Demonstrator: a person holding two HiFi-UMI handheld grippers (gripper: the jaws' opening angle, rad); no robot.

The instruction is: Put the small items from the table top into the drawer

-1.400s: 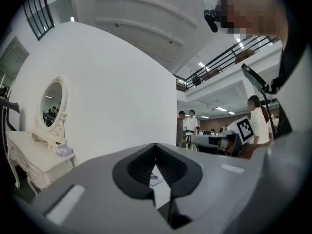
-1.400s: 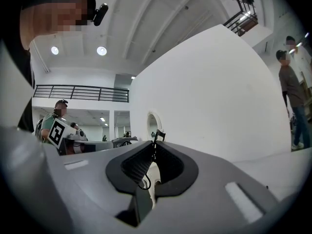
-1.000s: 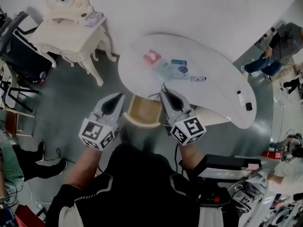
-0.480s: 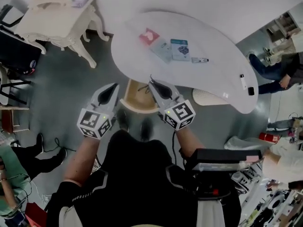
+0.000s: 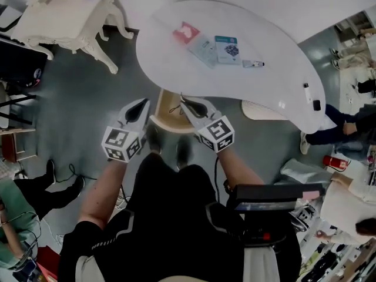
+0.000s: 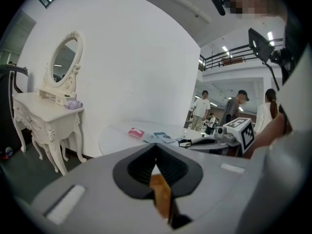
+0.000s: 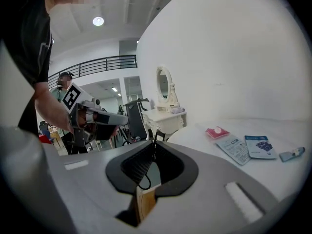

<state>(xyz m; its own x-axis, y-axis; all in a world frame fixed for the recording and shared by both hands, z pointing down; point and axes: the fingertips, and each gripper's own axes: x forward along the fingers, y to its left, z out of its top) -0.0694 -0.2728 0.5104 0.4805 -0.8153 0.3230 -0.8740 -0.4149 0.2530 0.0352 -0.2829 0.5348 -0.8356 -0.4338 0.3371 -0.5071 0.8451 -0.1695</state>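
Observation:
On the white curved table (image 5: 276, 46) lie a pink packet (image 5: 185, 33), a pale packet (image 5: 204, 50), a blue packet (image 5: 227, 47) and a small marker-like item (image 5: 254, 64). A wooden drawer (image 5: 170, 119) stands pulled out under the table's near edge. My left gripper (image 5: 141, 104) hangs just left of the drawer, shut and empty (image 6: 156, 147). My right gripper (image 5: 183, 100) is over the drawer's right side. Its jaws are shut (image 7: 155, 144) on a thin black cord loop (image 7: 145, 180) that hangs above the drawer wood (image 7: 145, 201).
A cream dressing table (image 5: 64, 16) with an oval mirror (image 6: 63, 65) stands to the left, with a black chair (image 5: 17, 57) beside it. Two small black items (image 5: 317, 105) lie at the table's far right end. People stand at the right edge (image 5: 329, 134).
Both grippers stayed shut and sit a little higher in the view, still at the drawer. The person at the right has walked toward the lower right.

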